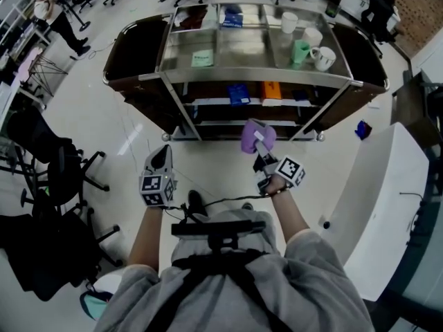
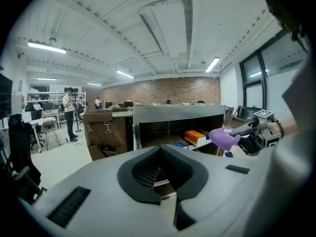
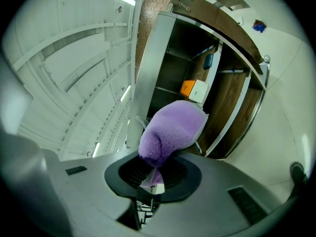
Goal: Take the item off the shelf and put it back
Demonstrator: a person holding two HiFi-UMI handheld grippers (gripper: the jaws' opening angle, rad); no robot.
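Tongs first: my right gripper (image 1: 261,156) (image 3: 152,176) is clamped on a fluffy purple item (image 1: 257,135) (image 3: 173,131), pinching its lower edge. The item hangs in the air in front of the cart, off the shelves and touching none of them. My left gripper (image 1: 163,153) (image 2: 160,174) is closed and holds nothing, level with the right one and well to its left.

Ahead stands a steel cart (image 1: 256,76) with a brown fabric pocket (image 1: 128,50) hanging at each end; I cannot tell what is in the pockets. Its top tray is split into three sections. The left one holds a green packet (image 1: 202,59), the middle one a blue packet (image 1: 232,17), and the right one four cups: a white mug (image 1: 324,58), a green cup (image 1: 300,50) touching it, and two white cups (image 1: 288,22) behind. On the shelf below lie a blue box (image 1: 239,93) and, just beside it, an orange box (image 1: 271,89) (image 2: 196,136).
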